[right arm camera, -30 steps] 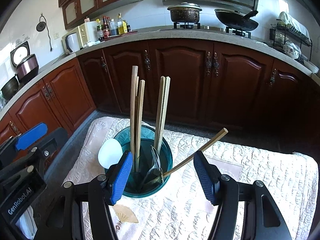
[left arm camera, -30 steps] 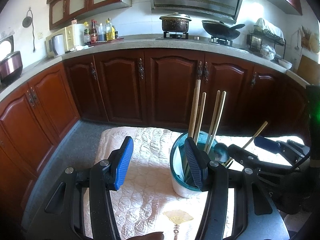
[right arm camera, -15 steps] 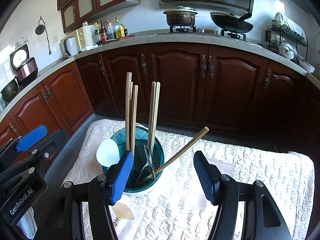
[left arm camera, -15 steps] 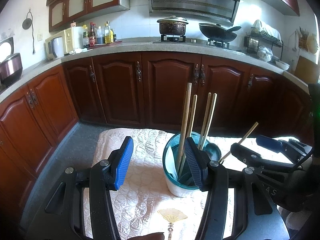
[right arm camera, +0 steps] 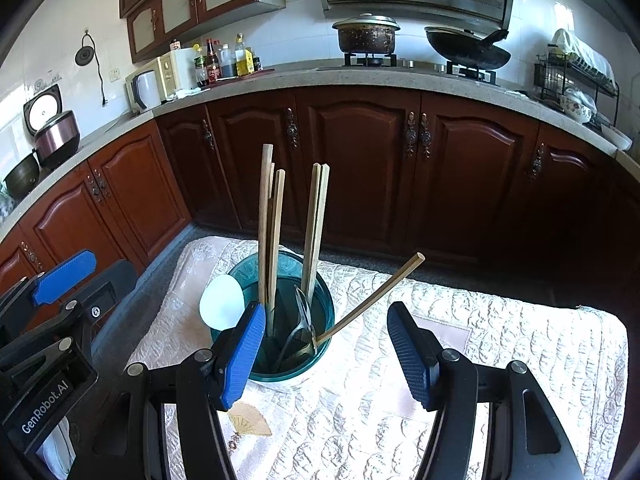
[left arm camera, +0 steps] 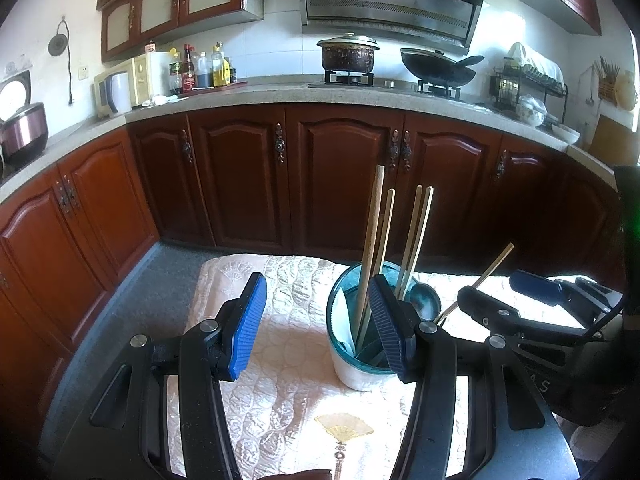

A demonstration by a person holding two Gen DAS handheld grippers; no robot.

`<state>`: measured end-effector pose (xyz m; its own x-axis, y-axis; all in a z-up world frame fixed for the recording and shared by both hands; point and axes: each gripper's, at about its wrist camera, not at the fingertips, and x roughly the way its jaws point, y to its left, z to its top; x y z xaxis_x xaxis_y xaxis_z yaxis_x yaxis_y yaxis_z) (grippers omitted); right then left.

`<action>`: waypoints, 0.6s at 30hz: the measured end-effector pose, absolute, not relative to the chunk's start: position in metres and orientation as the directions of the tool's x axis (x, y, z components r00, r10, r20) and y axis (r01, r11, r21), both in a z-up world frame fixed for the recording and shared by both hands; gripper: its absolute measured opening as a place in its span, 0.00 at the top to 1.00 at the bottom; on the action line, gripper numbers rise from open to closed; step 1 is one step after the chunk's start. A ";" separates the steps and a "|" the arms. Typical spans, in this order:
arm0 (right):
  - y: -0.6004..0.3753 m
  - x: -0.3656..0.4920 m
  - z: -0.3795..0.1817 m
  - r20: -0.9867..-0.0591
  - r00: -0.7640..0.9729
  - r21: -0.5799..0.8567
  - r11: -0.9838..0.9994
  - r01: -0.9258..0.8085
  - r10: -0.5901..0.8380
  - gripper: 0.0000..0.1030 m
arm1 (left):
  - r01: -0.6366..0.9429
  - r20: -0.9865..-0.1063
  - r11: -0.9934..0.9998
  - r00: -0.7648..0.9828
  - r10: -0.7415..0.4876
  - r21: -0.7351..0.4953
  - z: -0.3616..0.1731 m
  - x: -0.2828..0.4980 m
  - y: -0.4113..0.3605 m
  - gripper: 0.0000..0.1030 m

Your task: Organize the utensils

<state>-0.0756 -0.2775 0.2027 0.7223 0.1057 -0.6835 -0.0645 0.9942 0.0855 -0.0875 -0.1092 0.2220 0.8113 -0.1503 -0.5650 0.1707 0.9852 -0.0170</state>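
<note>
A teal utensil holder [left arm camera: 356,372] [right arm camera: 256,268] stands on a table under a cream quilted cloth [left arm camera: 280,360] [right arm camera: 500,340]. Several wooden chopsticks [left arm camera: 372,240] [right arm camera: 265,220] stand upright in it, and one chopstick [right arm camera: 372,296] leans out to the right. A white spoon [right arm camera: 222,302] rests at its left rim, with dark metal utensils [right arm camera: 302,320] inside. My left gripper [left arm camera: 316,328] [right arm camera: 80,284] is open and empty just left of the holder. My right gripper [right arm camera: 326,354] [left arm camera: 516,300] is open and empty, just short of the holder and slightly to its right.
Dark wooden cabinets [right arm camera: 360,168] run behind the table under a stone counter. The counter carries a pot [right arm camera: 366,36], a wok [right arm camera: 466,54], bottles and a dish rack [right arm camera: 576,76]. A grey floor strip [left arm camera: 132,292] lies left of the table. A fan print [left arm camera: 344,426] marks the cloth.
The holder sits slightly further left in the left wrist view than a second ago. Both grippers keep the same opening, and nothing was gripped or released.
</note>
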 end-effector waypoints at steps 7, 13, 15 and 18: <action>-0.278 -0.075 0.201 -0.687 0.719 0.089 0.994 -0.061 0.106 0.41 | 0.174 -0.567 0.985 0.810 -0.151 -0.013 0.223 -0.087 -0.111 0.49; -0.278 -0.076 0.200 -0.686 0.719 0.092 0.994 -0.063 0.109 0.41 | 0.175 -0.566 0.985 0.811 -0.151 -0.012 0.223 -0.087 -0.110 0.49; -0.277 -0.076 0.200 -0.687 0.718 0.092 0.994 -0.064 0.110 0.41 | 0.174 -0.566 0.985 0.811 -0.150 -0.011 0.223 -0.087 -0.110 0.49; -0.276 -0.075 0.200 -0.688 0.717 0.092 0.994 -0.067 0.111 0.41 | 0.173 -0.567 0.985 0.810 -0.151 -0.015 0.223 -0.087 -0.110 0.49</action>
